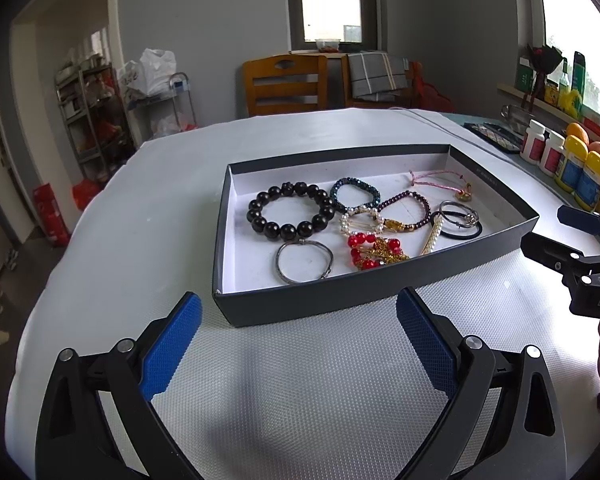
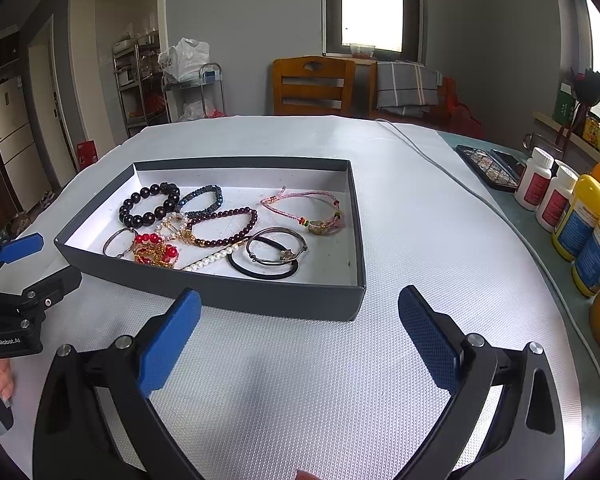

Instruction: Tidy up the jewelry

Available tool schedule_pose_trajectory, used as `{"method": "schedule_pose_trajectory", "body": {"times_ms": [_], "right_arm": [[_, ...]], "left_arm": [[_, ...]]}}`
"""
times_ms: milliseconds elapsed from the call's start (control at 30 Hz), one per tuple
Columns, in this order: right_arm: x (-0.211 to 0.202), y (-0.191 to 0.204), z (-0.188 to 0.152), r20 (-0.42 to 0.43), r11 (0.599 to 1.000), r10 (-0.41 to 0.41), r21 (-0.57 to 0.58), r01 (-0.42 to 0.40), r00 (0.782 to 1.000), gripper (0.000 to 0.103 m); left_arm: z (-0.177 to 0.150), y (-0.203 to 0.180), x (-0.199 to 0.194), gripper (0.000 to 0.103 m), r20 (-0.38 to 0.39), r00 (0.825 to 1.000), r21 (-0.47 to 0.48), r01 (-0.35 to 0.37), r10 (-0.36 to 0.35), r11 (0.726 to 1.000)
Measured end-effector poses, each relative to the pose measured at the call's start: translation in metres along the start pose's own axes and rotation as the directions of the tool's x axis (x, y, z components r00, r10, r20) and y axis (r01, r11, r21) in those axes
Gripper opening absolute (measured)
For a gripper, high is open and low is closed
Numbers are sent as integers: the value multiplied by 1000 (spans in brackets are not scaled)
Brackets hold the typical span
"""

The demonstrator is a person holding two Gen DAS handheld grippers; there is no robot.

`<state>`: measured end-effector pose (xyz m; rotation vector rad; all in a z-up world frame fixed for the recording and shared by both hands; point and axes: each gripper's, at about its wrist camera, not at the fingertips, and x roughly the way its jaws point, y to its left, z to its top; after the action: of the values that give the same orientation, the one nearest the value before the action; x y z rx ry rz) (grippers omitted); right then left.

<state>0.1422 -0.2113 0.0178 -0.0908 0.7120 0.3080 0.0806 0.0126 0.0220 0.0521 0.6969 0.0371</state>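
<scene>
A shallow dark grey box (image 1: 340,156) (image 2: 240,162) with a white floor sits on the white textured table mat. Inside lie a black bead bracelet (image 1: 288,232) (image 2: 136,221), a purple bead bracelet (image 2: 224,214), a pink cord bracelet (image 2: 300,193), red beads on gold chain (image 1: 374,248), a silver bangle (image 1: 278,260), a pearl clip (image 2: 212,258) and a black hair tie (image 2: 260,274). My left gripper (image 1: 299,308) (image 2: 44,264) is open before the box's near left corner. At the near right corner, my right gripper (image 2: 300,300) (image 1: 552,232) is also open. Both hold nothing.
White pill bottles (image 2: 536,180) and yellow bottles (image 2: 580,216) line the table's right side, beside a dark patterned case (image 2: 488,168). A grey cable (image 2: 440,168) runs along the mat's right part. Wooden chairs (image 2: 312,86) stand behind the table. Bare mat lies in front of the box.
</scene>
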Motion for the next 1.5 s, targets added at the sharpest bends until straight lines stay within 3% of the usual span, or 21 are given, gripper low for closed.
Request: {"method": "schedule_pose_trajectory", "body": {"times_ms": [1500], "right_arm": [[4,-1,-1,-16,1000,7,4,-7,1000,97]], "left_arm": [[-1,-5,2,99,-8,1000,7,12,-12,1000]]}}
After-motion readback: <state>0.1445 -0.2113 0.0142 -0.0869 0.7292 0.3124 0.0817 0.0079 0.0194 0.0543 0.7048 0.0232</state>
